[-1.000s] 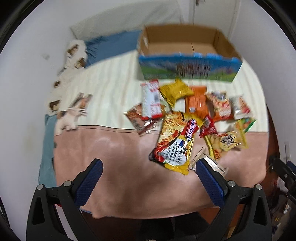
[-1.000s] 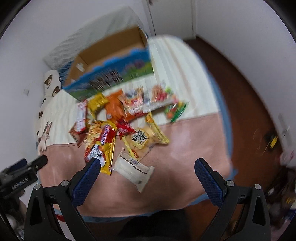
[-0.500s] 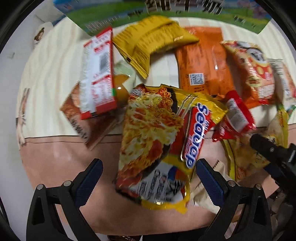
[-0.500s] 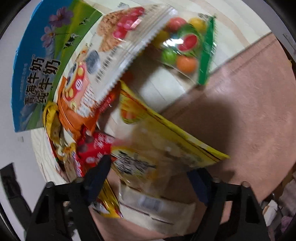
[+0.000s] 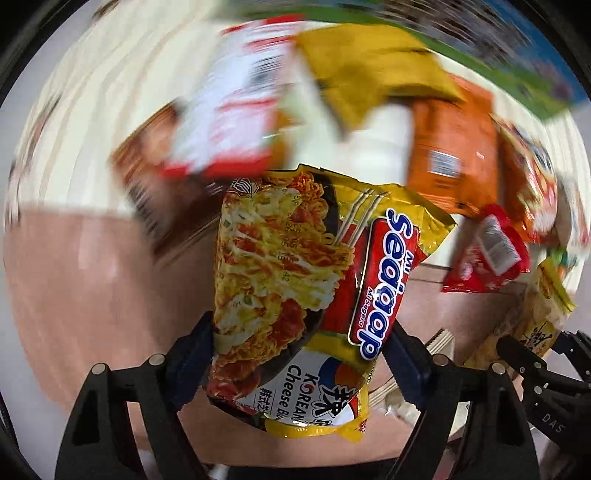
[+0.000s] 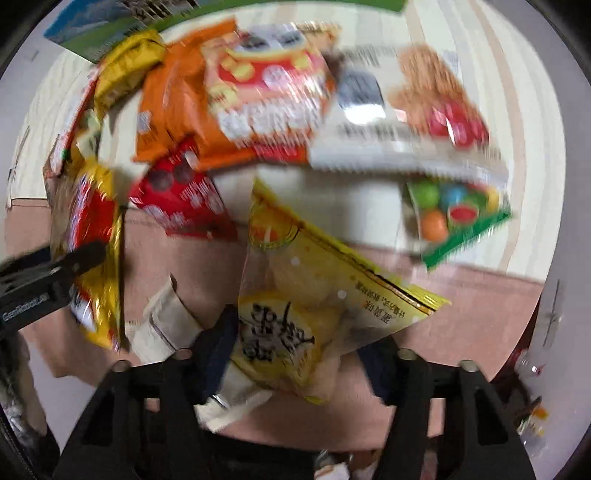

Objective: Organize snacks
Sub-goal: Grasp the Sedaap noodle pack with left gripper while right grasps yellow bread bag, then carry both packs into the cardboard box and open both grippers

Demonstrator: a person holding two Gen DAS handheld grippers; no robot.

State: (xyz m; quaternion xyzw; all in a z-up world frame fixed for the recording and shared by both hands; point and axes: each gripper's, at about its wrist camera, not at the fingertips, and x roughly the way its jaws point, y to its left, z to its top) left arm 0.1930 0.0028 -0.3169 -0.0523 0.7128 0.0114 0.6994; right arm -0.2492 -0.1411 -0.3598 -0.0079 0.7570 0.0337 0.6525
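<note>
Left wrist view: the left gripper (image 5: 299,354) points down at a yellow noodle packet (image 5: 303,295) lying on the pink sheet (image 5: 74,288). Its jaws have just been closing, and both blue pads sit against the packet's long edges. Beyond it lie, blurred, a red-and-white packet (image 5: 229,122), a mustard bag (image 5: 373,74), an orange packet (image 5: 454,155) and a small red sachet (image 5: 487,251). The other gripper's black finger intrudes at lower right.

Right wrist view: the right gripper (image 6: 299,354) straddles a yellow cake bag (image 6: 314,314), pads touching its sides, jaws lately opening a little. A beige wrapper (image 6: 162,325) lies partly under the bag. A candy pouch (image 6: 458,218) and the cardboard box (image 6: 110,33) lie beyond.
</note>
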